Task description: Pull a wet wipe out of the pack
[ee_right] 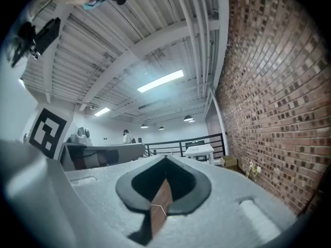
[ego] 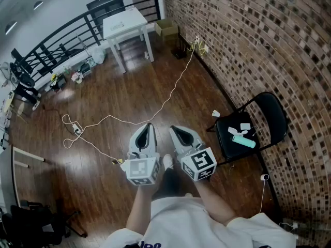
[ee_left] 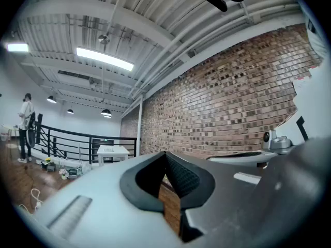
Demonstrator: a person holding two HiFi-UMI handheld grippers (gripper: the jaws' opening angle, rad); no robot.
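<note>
A teal wet wipe pack [ego: 243,141] lies on the seat of a black folding chair [ego: 269,112] at the right, beside small white pieces [ego: 245,126]. My left gripper [ego: 149,125] and right gripper [ego: 173,129] are held side by side in front of my body, well left of the chair, pointing level across the wooden floor. Both are shut with nothing between the jaws. In the left gripper view the left gripper [ee_left: 165,154] has its tips touching, and in the right gripper view so does the right gripper [ee_right: 165,159]. Neither gripper view shows the pack.
A brick wall [ego: 248,45] runs along the right behind the chair. A white cable [ego: 170,94] snakes over the floor ahead. A white table [ego: 125,22], a cardboard box [ego: 166,27] and a black railing [ego: 62,35] stand at the far end. A person [ee_left: 25,123] stands far off.
</note>
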